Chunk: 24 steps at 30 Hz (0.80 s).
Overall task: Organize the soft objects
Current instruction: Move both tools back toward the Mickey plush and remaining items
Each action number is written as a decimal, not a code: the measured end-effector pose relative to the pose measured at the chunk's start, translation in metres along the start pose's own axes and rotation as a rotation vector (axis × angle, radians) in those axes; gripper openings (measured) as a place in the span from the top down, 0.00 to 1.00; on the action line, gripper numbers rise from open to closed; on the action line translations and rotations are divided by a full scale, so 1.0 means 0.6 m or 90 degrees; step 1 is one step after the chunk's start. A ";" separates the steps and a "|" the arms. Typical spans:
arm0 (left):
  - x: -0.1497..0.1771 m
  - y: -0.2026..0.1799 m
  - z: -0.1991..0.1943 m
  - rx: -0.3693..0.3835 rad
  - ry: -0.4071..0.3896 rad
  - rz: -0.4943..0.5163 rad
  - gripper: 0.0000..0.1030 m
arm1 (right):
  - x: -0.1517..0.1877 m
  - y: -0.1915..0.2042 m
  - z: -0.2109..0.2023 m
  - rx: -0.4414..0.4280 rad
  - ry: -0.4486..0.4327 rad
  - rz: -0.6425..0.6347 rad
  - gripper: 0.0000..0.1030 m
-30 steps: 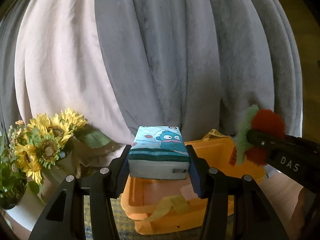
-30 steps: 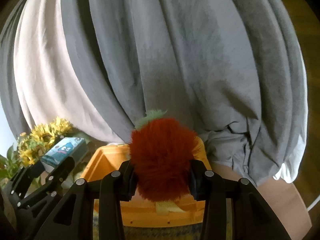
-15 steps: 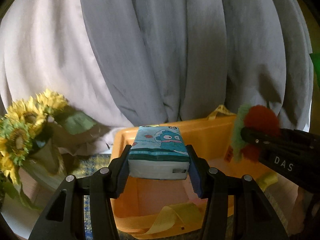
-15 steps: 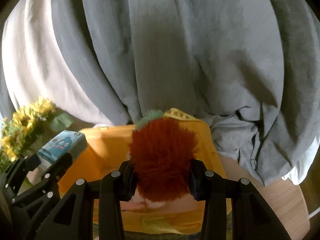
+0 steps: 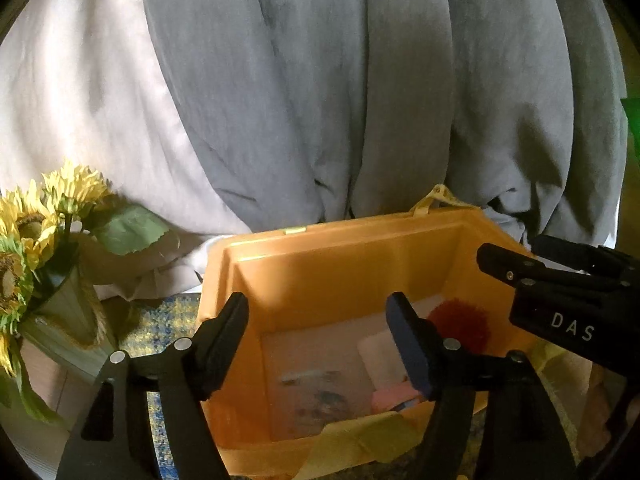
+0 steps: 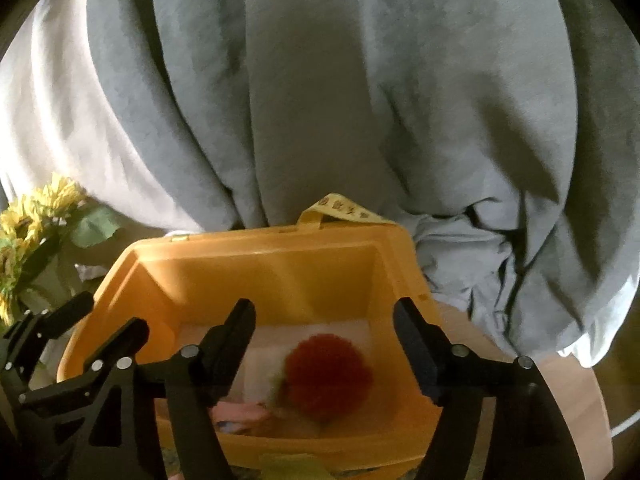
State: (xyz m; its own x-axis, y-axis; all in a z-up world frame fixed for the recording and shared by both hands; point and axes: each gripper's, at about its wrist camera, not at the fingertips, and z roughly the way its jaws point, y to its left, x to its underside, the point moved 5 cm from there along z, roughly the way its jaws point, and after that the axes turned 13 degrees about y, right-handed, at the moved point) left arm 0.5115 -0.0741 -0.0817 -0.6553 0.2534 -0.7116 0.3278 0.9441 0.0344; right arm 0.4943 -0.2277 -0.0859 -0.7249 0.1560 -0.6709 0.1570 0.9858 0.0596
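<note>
Inside the orange bin (image 5: 344,248), a smeared, blurred patch (image 5: 316,396) lies on the floor, too indistinct to identify. The left gripper's right finger (image 5: 408,344) hides part of the pink item (image 5: 394,398) and the white one (image 5: 380,358) in the bin. Left of the bin, the sunflower bouquet (image 5: 36,232) is cut off by the frame's edge.

A smooth, faintly glossy finish is shown by the orange plastic bin (image 6: 280,276), while a shaggy, matt pile is seen on the red fuzzy plush ball (image 6: 330,372) inside it. The grey draped curtain (image 5: 360,100) is rendered in soft, matt cloth. Matt black plastic with small bright metal screws is seen on the left gripper (image 5: 316,332) and the right gripper (image 6: 324,336).
</note>
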 end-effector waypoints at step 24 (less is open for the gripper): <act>0.045 -0.007 -0.202 0.008 -0.099 0.010 0.18 | 0.062 -0.021 -0.191 0.056 -0.108 0.042 0.14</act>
State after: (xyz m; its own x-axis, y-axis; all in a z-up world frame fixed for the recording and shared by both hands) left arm 0.4101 -0.0458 -0.0161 -0.5364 0.2315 -0.8116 0.3468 0.9372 0.0380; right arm 0.3887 -0.2273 -0.0269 -0.5884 0.1996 -0.7835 0.2632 0.9636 0.0478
